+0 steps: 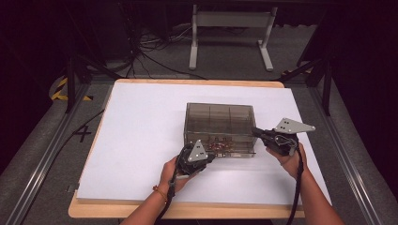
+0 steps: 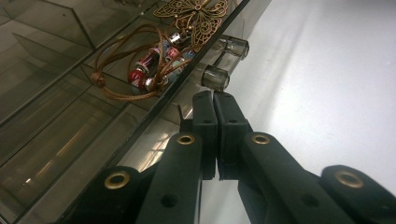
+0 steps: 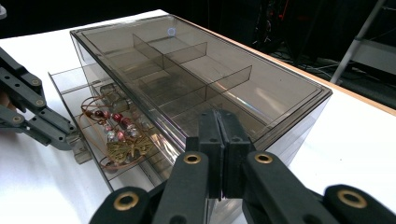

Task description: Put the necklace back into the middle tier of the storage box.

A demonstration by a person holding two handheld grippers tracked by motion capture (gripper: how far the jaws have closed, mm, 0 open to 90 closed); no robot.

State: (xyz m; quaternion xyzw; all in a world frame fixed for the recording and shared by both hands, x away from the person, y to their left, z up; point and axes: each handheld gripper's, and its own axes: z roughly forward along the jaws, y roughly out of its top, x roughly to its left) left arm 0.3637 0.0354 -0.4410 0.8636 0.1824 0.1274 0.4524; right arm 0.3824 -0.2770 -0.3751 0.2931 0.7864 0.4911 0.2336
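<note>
A smoky clear organiser box (image 1: 220, 119) with divided compartments stands mid-table. Its lower drawer (image 3: 65, 77) is pulled out a little. In the drawer lies a brown cord necklace (image 2: 154, 65) with red and silver beads and a brass butterfly pendant (image 3: 127, 149). My left gripper (image 2: 215, 99) is shut, its tips just under a clear knob (image 2: 215, 77) of the drawer handle, with nothing seen between the jaws. My right gripper (image 3: 219, 116) is shut too, its tips against the box's right end near the lid (image 3: 196, 60). In the high view the left gripper (image 1: 210, 157) sits at the drawer front and the right gripper (image 1: 256, 132) at the box's side.
The box rests on a white board (image 1: 141, 131) with a wooden rim (image 1: 117, 213). Bare white surface lies left of and behind the box. Beyond the table stand a white frame leg (image 1: 193, 42) and loose cables (image 1: 150, 51) on the floor.
</note>
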